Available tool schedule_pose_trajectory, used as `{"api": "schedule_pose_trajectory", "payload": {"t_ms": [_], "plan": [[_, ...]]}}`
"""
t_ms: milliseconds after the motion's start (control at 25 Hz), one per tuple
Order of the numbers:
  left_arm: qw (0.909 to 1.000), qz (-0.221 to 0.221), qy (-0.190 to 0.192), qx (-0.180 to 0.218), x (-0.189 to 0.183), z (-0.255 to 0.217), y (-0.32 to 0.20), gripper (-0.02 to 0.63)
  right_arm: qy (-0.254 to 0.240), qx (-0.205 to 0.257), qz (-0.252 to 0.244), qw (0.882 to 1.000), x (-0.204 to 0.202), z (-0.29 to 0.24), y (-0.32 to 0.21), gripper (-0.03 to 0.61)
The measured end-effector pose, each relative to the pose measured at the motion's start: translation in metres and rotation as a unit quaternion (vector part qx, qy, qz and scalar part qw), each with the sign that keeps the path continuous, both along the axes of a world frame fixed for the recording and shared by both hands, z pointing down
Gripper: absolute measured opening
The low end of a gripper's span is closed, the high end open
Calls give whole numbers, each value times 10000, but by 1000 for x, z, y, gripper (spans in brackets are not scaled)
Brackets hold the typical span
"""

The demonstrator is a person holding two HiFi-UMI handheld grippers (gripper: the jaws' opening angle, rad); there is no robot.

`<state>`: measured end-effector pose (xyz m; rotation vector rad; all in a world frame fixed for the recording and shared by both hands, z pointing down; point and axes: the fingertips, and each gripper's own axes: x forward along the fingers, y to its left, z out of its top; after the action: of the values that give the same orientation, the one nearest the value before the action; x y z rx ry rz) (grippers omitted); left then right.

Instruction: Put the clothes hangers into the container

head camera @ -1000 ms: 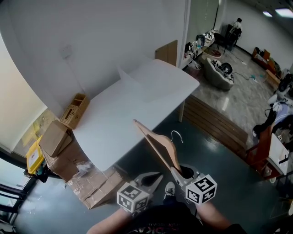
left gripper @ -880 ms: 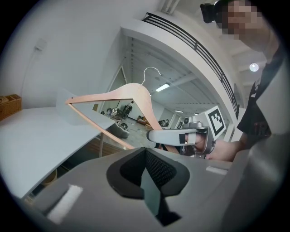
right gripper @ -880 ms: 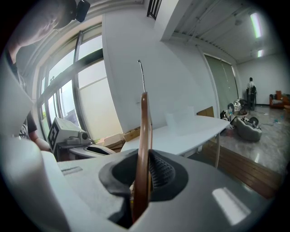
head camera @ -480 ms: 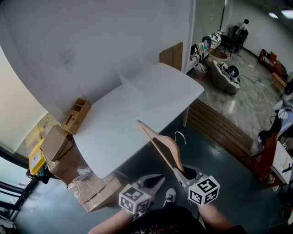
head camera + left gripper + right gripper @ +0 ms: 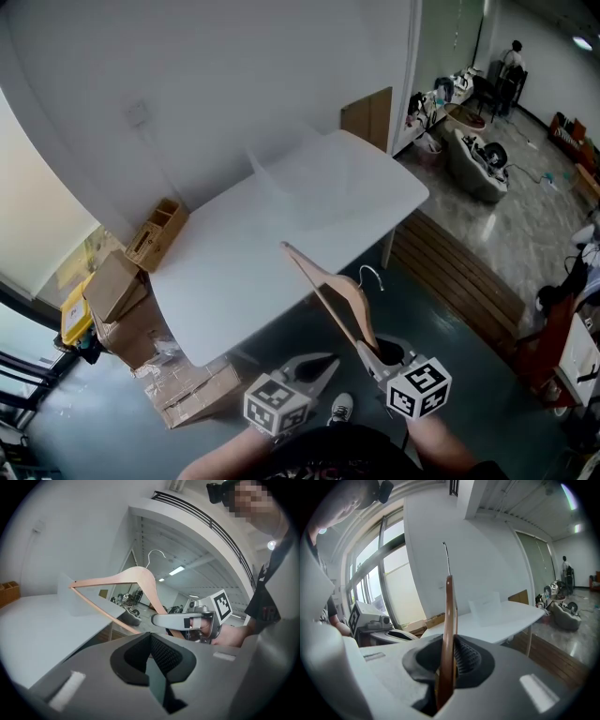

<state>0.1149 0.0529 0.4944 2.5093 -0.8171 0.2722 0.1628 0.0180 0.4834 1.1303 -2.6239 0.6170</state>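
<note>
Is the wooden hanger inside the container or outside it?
Outside: the right gripper holds the wooden hanger in the air, apart from the container on the table.

The right gripper (image 5: 449,660) has its jaws clamped on a wooden hanger (image 5: 449,616), seen edge-on and standing upright, its metal hook (image 5: 446,557) at the top. Beyond it stands a white table (image 5: 506,618) bearing a clear container (image 5: 486,604). The left gripper (image 5: 393,634) shows at the left, below tall windows (image 5: 389,588). A person (image 5: 566,571) stands far off at the right.
</note>
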Motion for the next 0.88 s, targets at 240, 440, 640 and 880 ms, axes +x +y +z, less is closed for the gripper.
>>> {"api": "schedule_pose_trajectory", "payload": {"t_ms": [240,440,640,880], "plan": [[9996,-271,-28,47,20,-2,-20,5,-40,56,-209,9998,20,-2,-24,49],[9994,-332,-44,59,36,-4,-28,5,-78,94,-252,9996,33,-5,-39,49],[9994,-348,-39,75,33,-4,-38,5,-118,75,-231,9996,30,-7,-48,49],[9994,-304,23,170,18,-16,-55,5,-87,132,-117,9998,17,-11,-60,49]]}}
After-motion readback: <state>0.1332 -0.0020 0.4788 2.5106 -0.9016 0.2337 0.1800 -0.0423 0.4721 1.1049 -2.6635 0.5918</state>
